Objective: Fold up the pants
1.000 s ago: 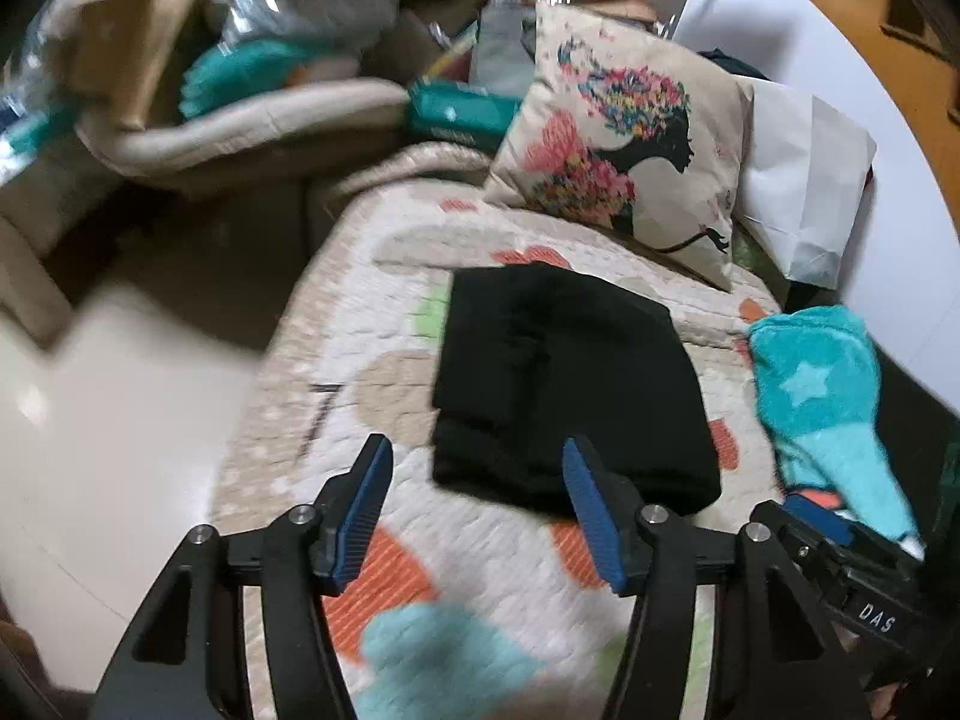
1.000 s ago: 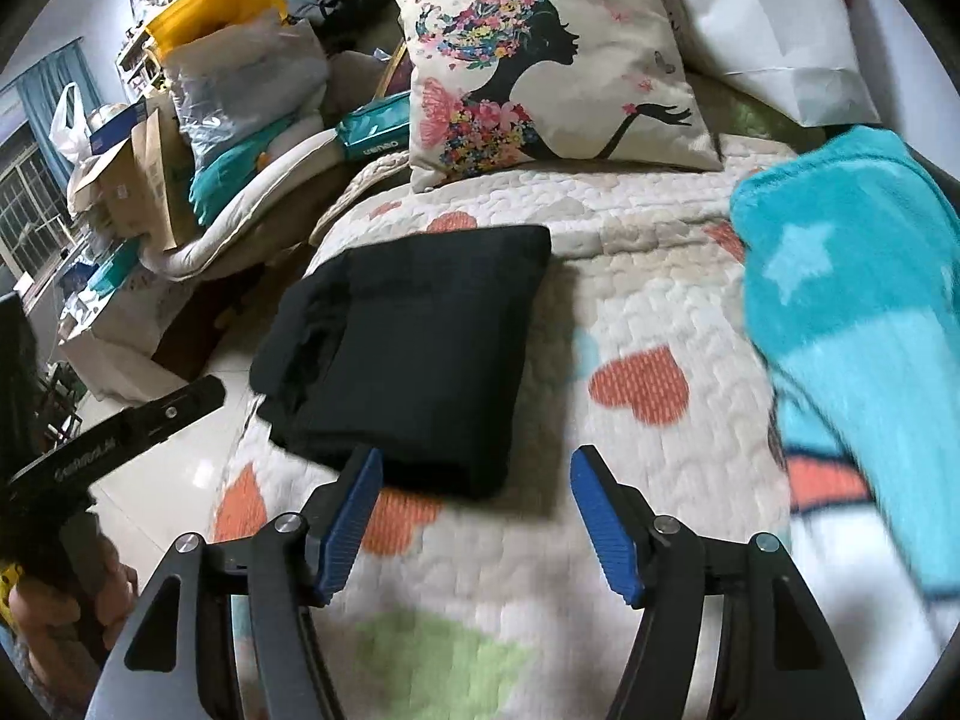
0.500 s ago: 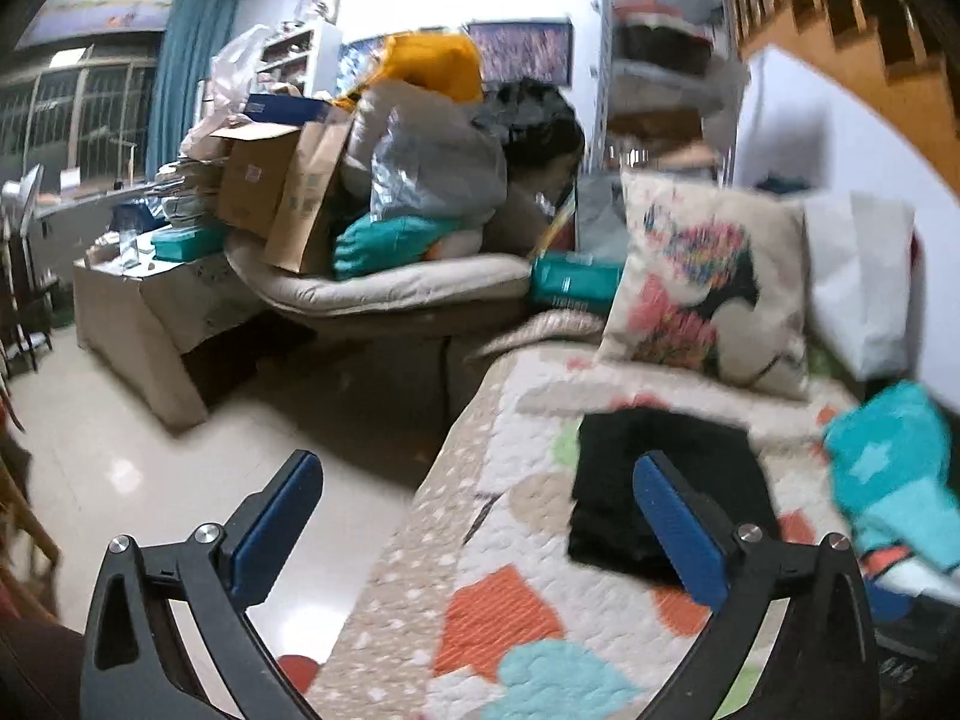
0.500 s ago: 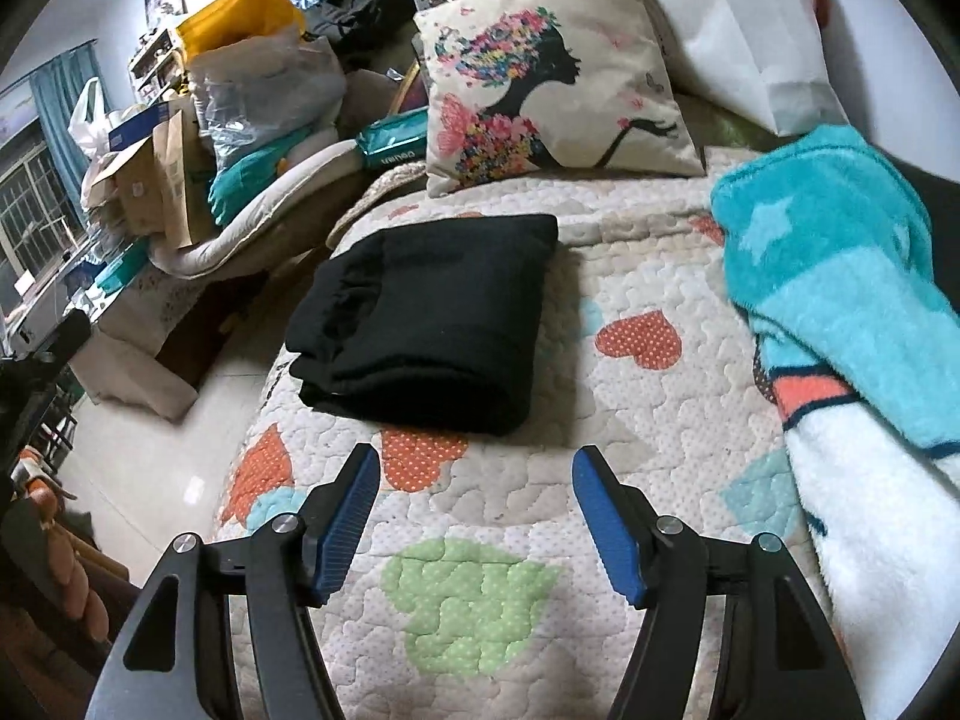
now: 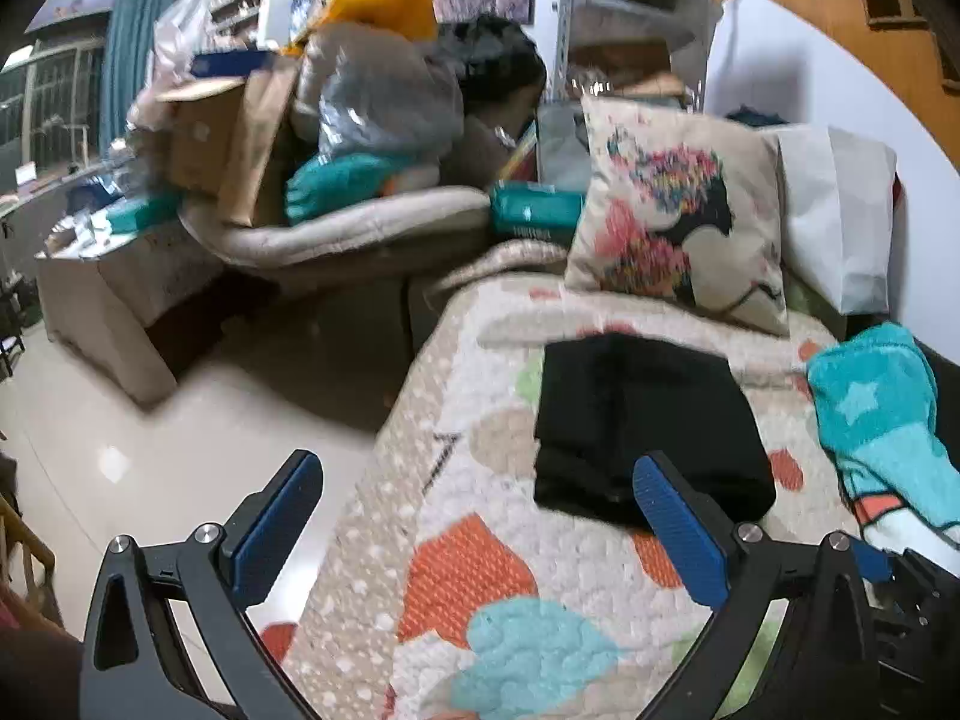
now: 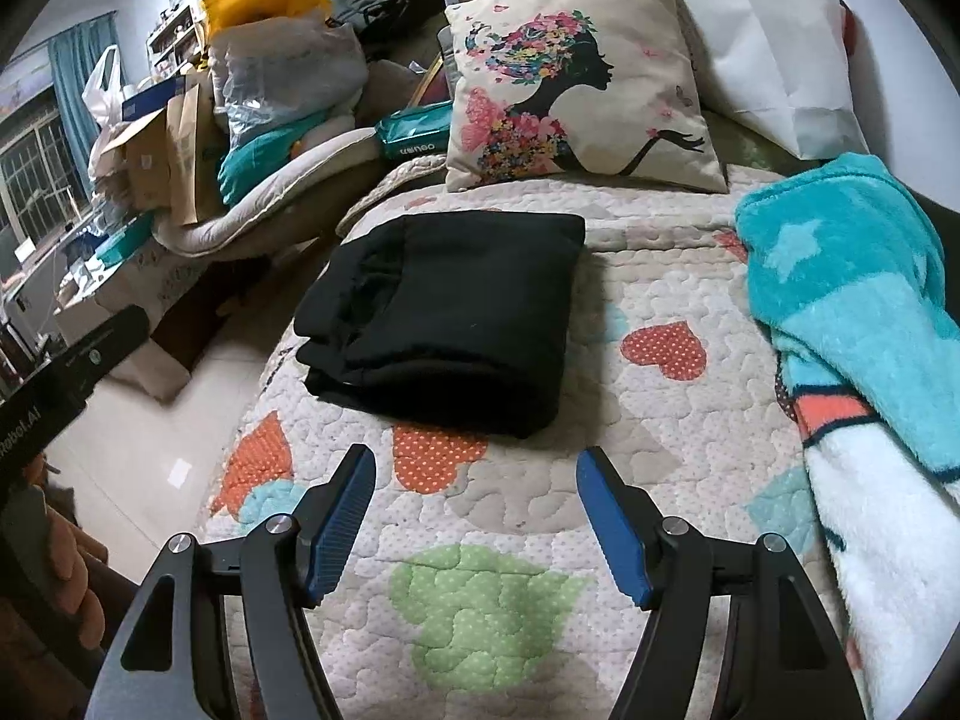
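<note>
The black pants (image 6: 444,318) lie folded into a thick rectangle on the quilted bed cover (image 6: 630,420); they also show in the left wrist view (image 5: 642,414). My right gripper (image 6: 477,516) is open and empty, held back from the near edge of the pants. My left gripper (image 5: 474,516) is wide open and empty, above the bed's left edge, with its right finger in front of the near corner of the pants. Neither gripper touches the pants.
A printed pillow (image 6: 576,84) and a white bag (image 6: 774,42) stand at the bed's head. A teal star blanket (image 6: 852,312) lies along the right side. Left of the bed are tiled floor (image 5: 150,420) and a sofa piled with boxes and bags (image 5: 288,138).
Both grippers have pulled back from the folded pants. The left gripper opened wider and swung left over the bed's edge. The pants have not moved.
</note>
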The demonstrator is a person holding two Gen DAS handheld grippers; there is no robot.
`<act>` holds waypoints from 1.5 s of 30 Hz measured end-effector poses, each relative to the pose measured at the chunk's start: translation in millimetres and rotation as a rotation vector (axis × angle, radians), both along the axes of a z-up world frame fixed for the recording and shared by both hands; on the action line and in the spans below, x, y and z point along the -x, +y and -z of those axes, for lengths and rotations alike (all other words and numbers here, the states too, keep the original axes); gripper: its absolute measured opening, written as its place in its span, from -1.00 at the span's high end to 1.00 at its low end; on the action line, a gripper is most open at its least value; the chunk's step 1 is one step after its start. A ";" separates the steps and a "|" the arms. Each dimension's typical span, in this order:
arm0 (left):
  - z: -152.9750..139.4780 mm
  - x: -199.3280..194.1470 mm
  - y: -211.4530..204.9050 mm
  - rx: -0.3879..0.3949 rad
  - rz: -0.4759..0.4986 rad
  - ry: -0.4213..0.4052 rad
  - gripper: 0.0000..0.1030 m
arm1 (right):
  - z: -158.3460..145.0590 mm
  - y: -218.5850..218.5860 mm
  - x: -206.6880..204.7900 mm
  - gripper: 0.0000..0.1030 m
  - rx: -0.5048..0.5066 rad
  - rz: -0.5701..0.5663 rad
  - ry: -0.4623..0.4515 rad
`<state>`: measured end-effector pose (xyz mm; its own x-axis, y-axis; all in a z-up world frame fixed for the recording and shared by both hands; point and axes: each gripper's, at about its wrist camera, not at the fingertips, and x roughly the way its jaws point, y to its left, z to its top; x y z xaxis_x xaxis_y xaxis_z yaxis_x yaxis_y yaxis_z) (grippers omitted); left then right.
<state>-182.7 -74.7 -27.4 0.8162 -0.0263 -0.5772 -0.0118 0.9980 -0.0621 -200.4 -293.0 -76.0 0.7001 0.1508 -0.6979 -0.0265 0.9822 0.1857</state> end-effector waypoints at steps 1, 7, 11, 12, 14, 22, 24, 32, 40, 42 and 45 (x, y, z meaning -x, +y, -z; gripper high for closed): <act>2.4 -2.3 -0.8 0.001 0.000 0.018 -1.00 | 1.2 -0.4 -0.6 -0.48 0.004 0.001 0.002; 19.8 -13.3 -5.9 0.005 0.024 0.122 -1.00 | 14.7 -10.6 -8.2 -0.50 -0.024 0.030 0.047; 29.7 -16.3 -11.8 0.004 0.057 0.180 -1.00 | 20.6 -16.5 -12.4 -0.50 -0.046 0.048 0.068; 31.1 -16.7 -12.6 0.003 0.059 0.187 -1.00 | 21.5 -17.4 -13.0 -0.50 -0.048 0.052 0.070; 33.5 -17.6 -14.2 0.002 0.065 0.199 -1.00 | 23.1 -19.4 -14.3 -0.51 -0.051 0.059 0.074; 41.6 -20.6 -19.9 -0.010 0.086 0.239 -1.00 | 28.9 -24.6 -17.5 -0.52 -0.070 0.073 0.093; 42.7 -20.8 -21.3 -0.015 0.091 0.245 -1.00 | 29.0 -24.6 -17.5 -0.52 -0.069 0.072 0.092; 47.5 -21.3 -24.0 -0.024 0.100 0.266 -1.00 | 28.8 -24.4 -18.4 -0.53 -0.066 0.074 0.091; 54.8 -25.5 -23.0 -0.010 0.100 0.314 -1.00 | 29.4 -26.4 -20.1 -0.54 -0.070 0.075 0.096; 55.2 -25.3 -23.2 -0.014 0.098 0.315 -1.00 | 29.7 -26.5 -20.0 -0.54 -0.070 0.075 0.097; 55.9 -25.6 -23.4 -0.015 0.098 0.321 -1.00 | 30.3 -26.3 -19.6 -0.54 -0.070 0.075 0.098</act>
